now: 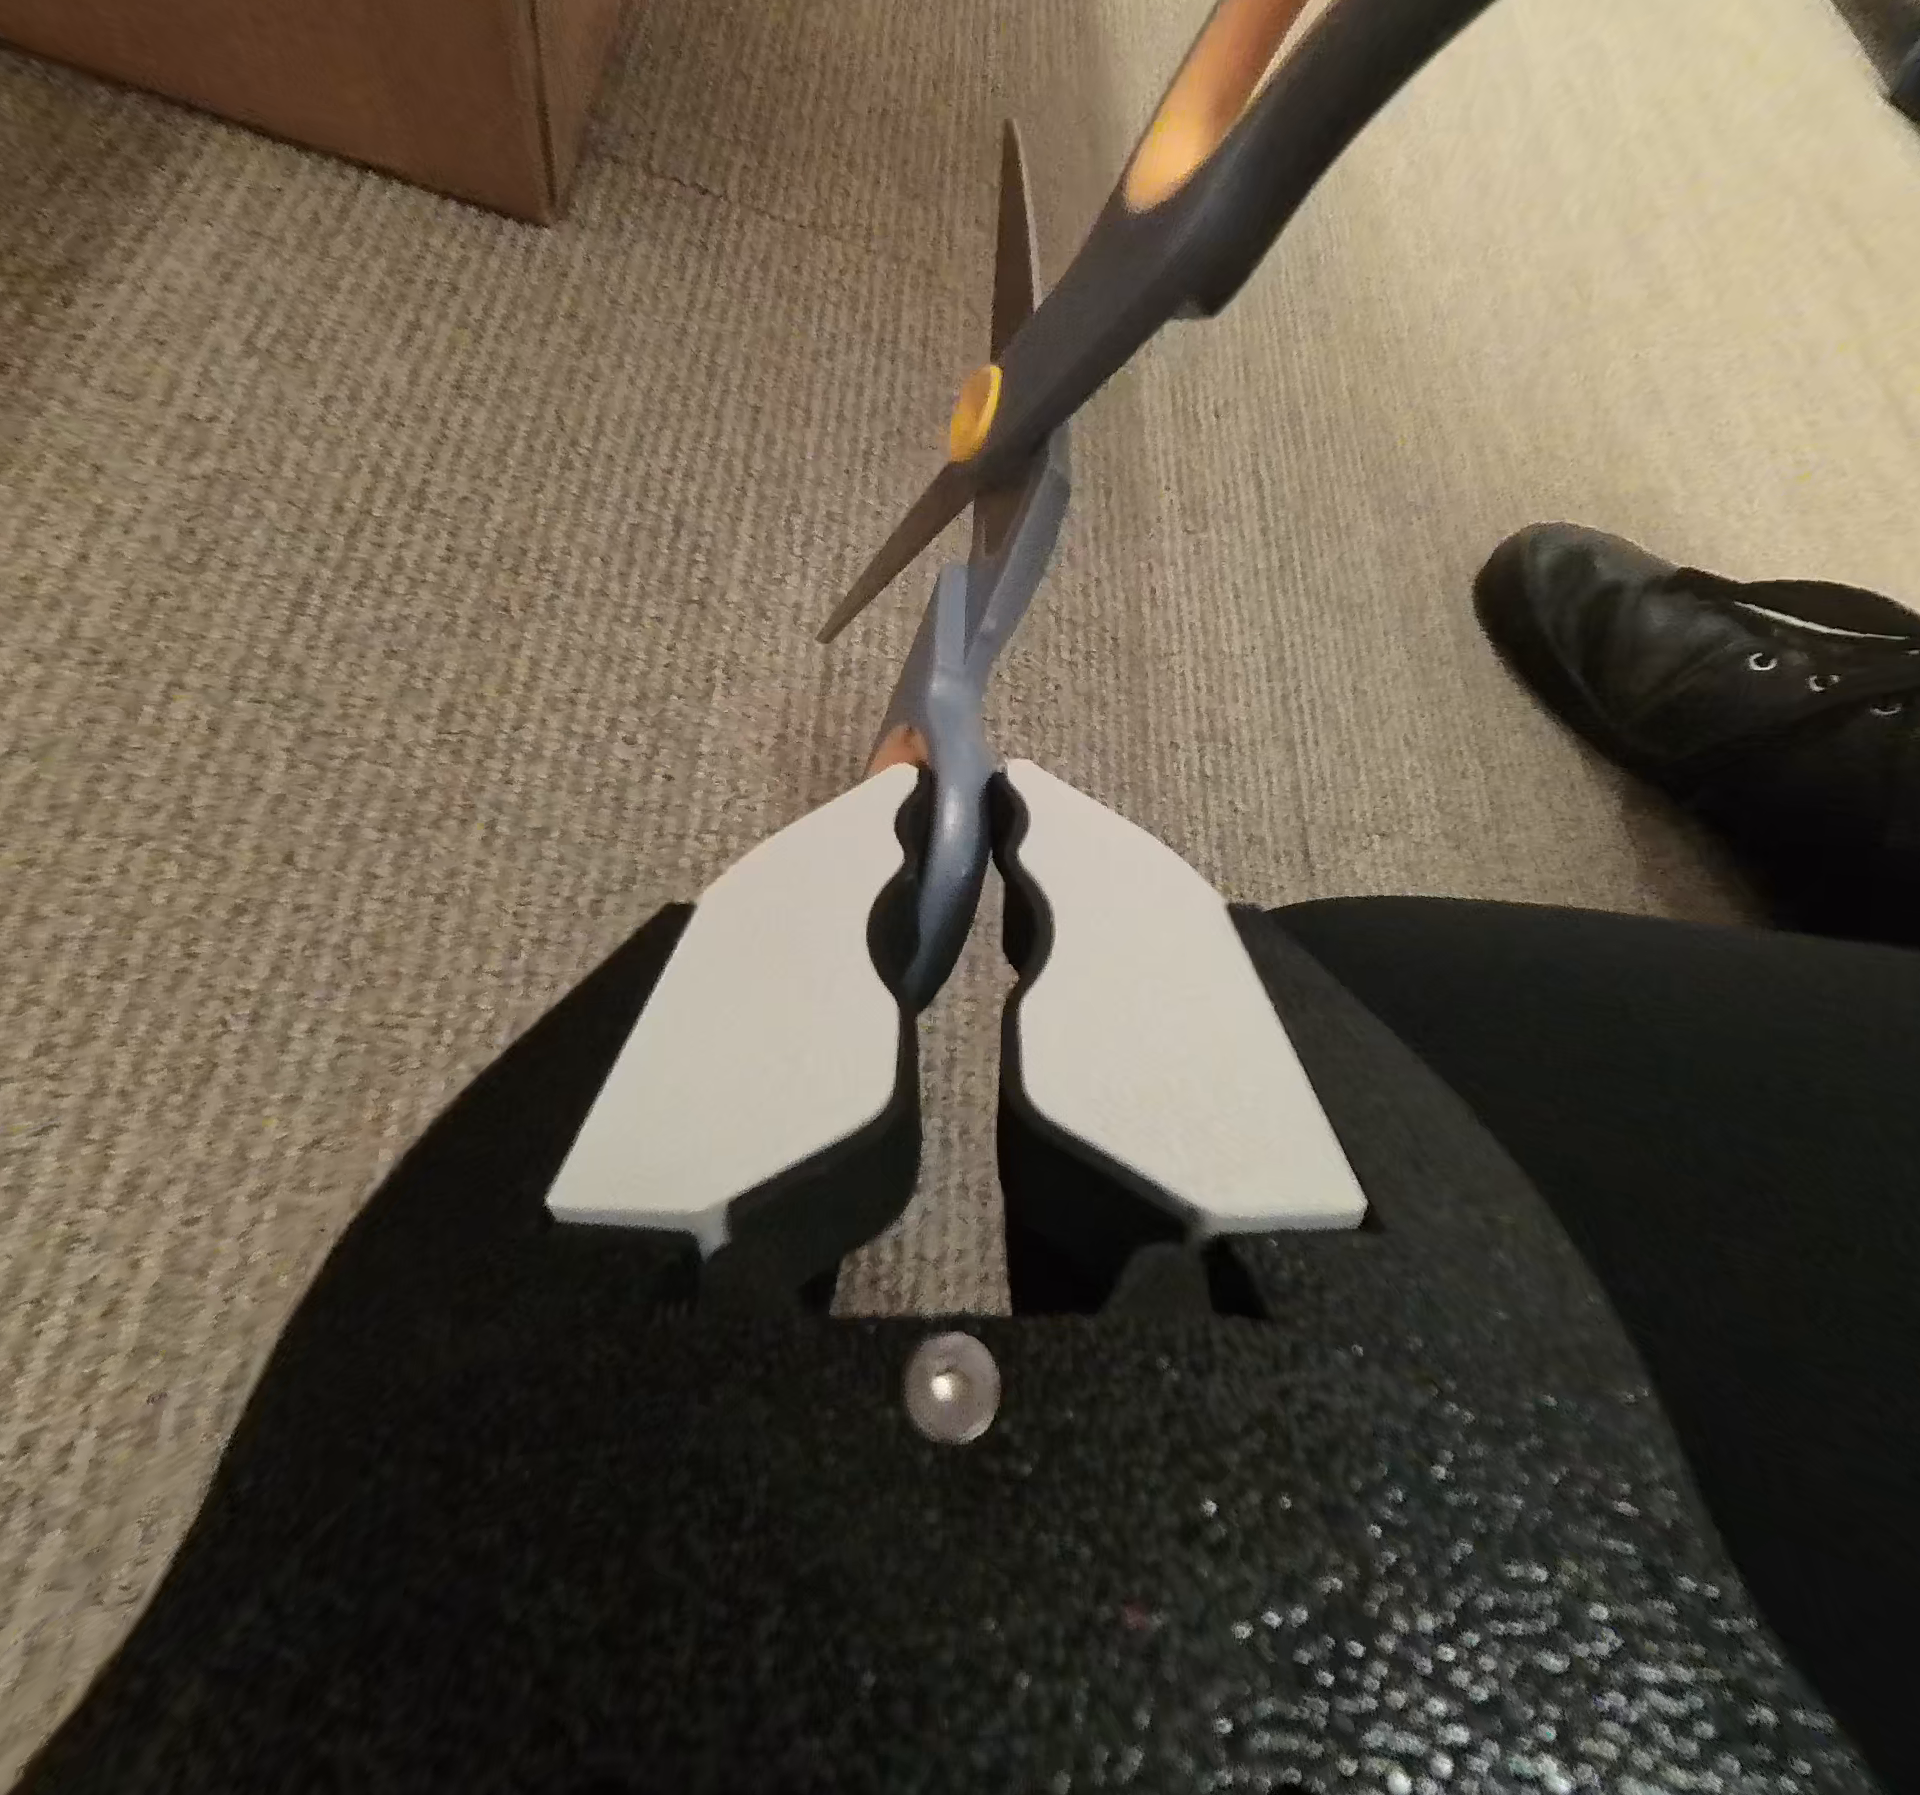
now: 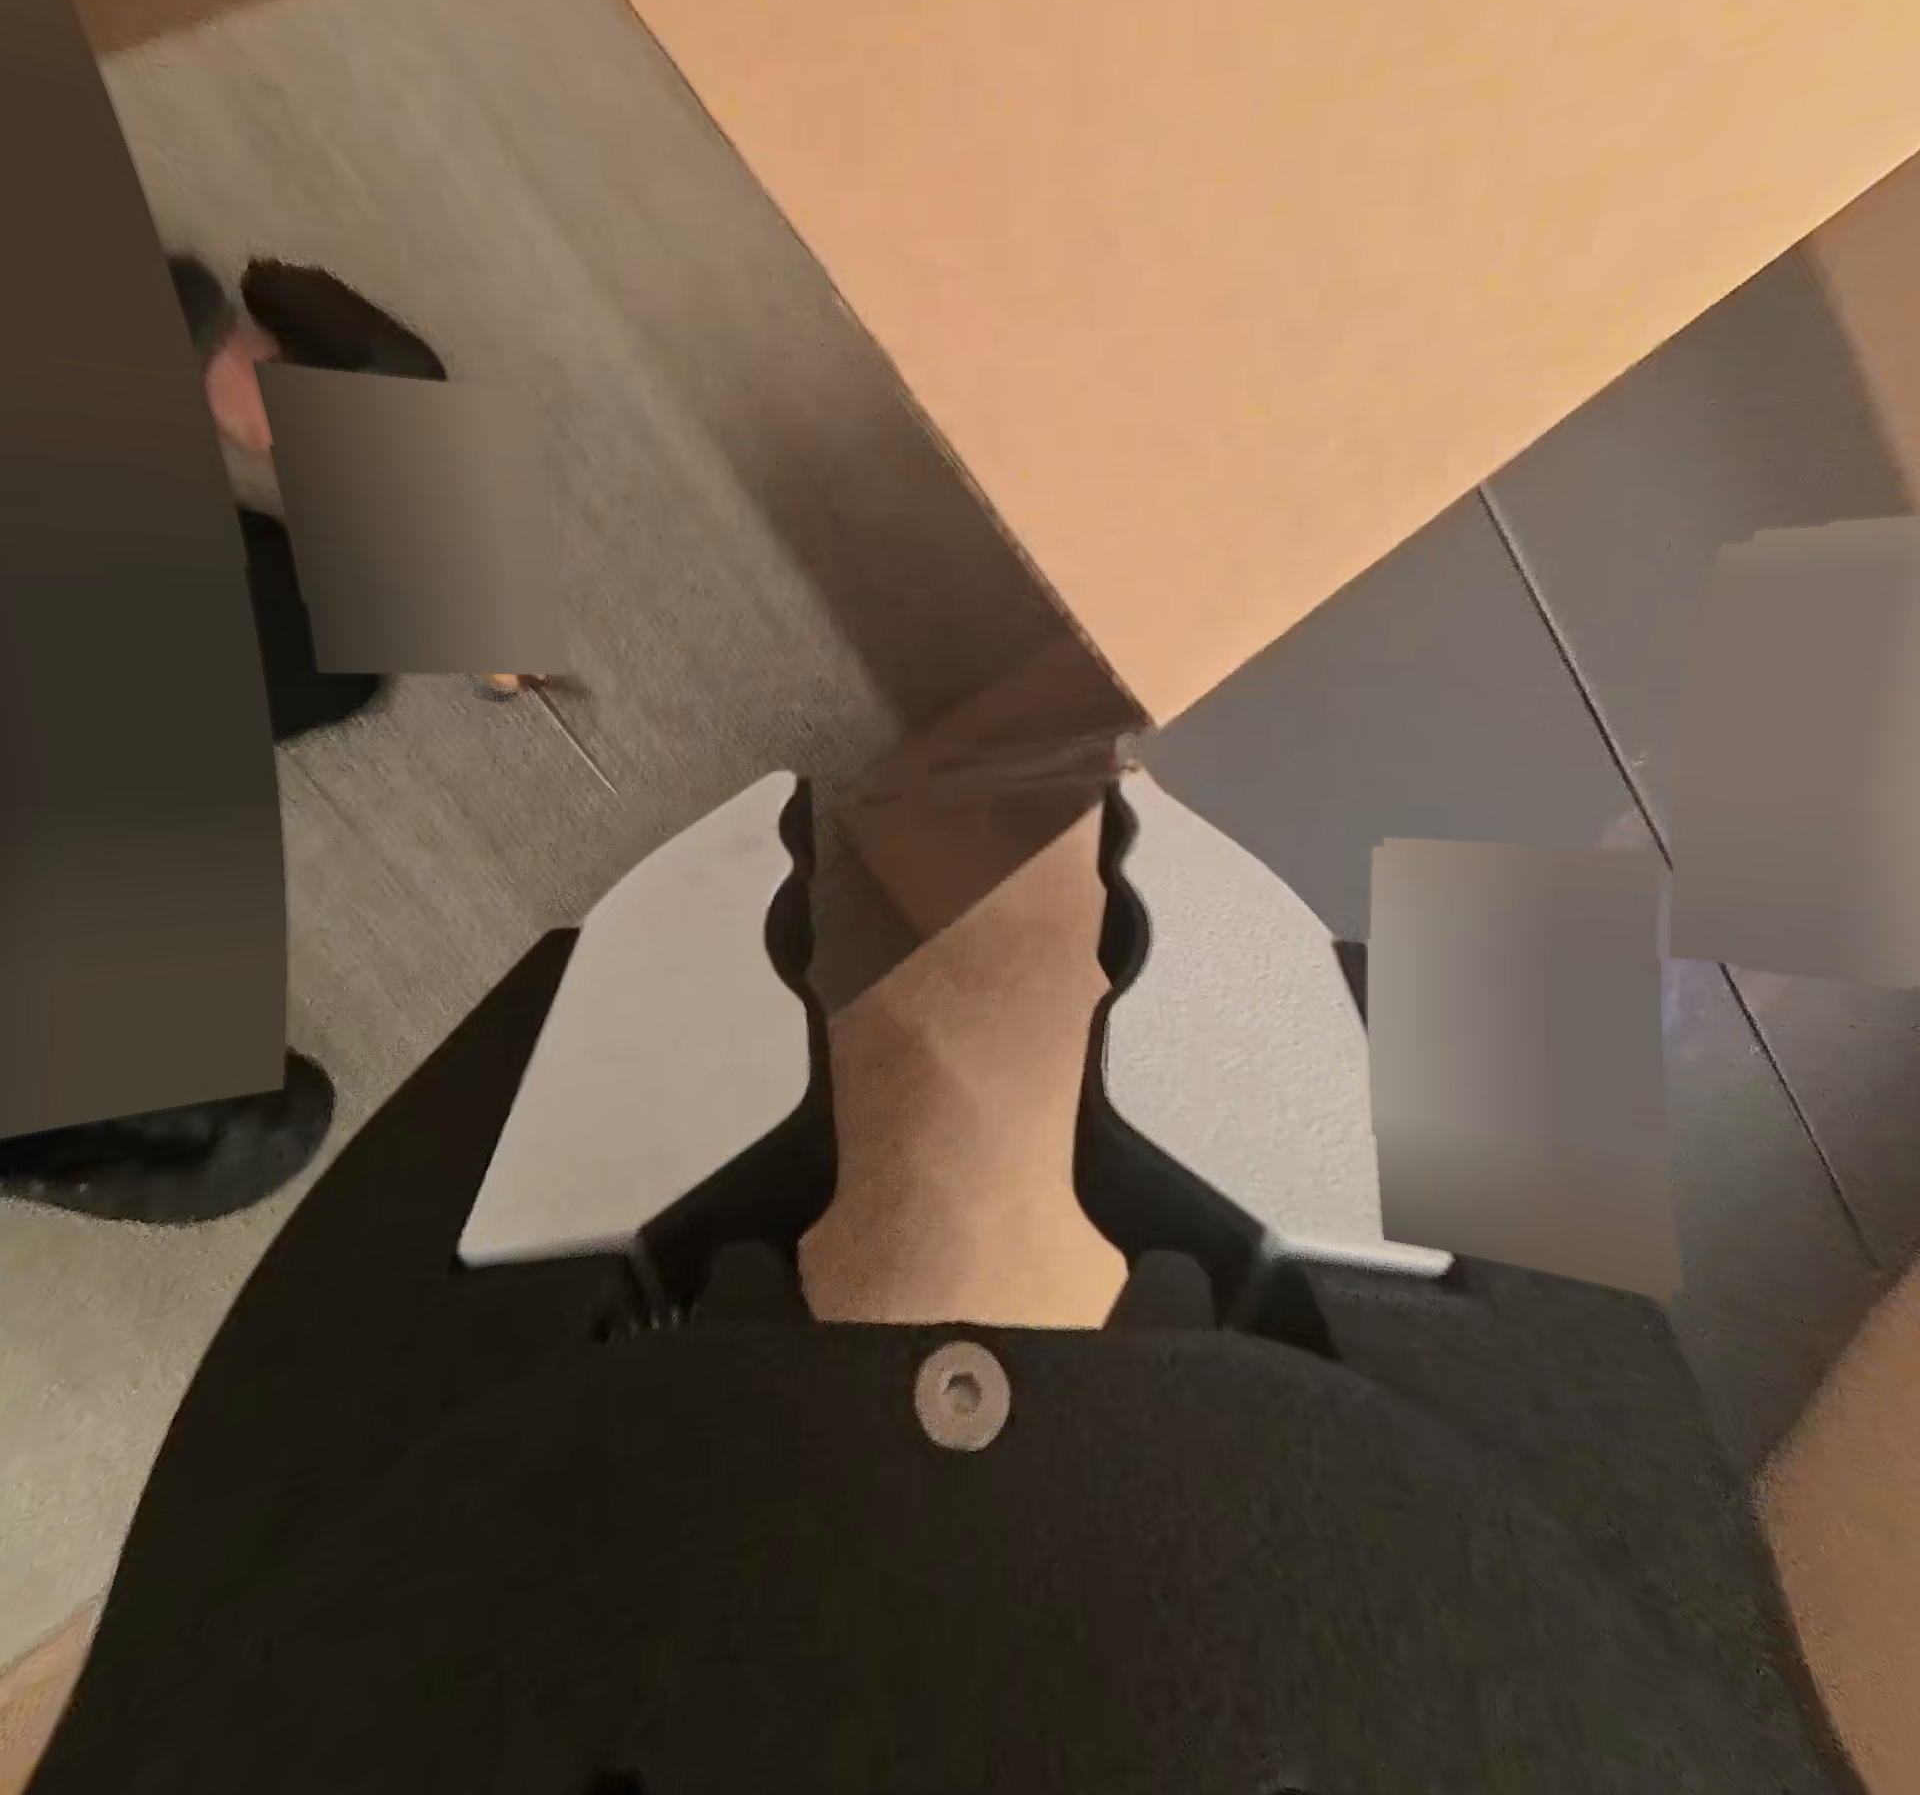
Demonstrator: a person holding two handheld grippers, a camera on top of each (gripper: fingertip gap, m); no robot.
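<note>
A beige ribbed carpet [image 1: 416, 602] covers the floor of the room, and cardboard fills much of both views. The largest thing is the cardboard box [image 2: 1247, 239]: in the right wrist view its corner hangs just ahead of the right tool [image 2: 956, 800], with a strip of clear tape [image 2: 997, 774] across the edge there. That tool's fingers stand well apart and grip nothing; the box corner lies just beyond their tips, a little to the right of the gap, not between them. Whether it touches them I cannot tell.

Another box [image 1: 291, 20] stands on the carpet at the upper left of the left wrist view, well apart from the left tool [image 1: 956, 789]. A black shoe [image 1: 1662, 665] and a dark trouser leg [image 1: 1558, 1174] lie to the right.

The left tool is nearly closed on one handle of the scissors [image 1: 997, 457], pinching the grey loop between its pads. The blades are spread, one pointing up and away, and the other handle reaches to the upper right. Held by one loop only, the scissors could swivel at the pivot, so a firm, steady pinch looks wise.
</note>
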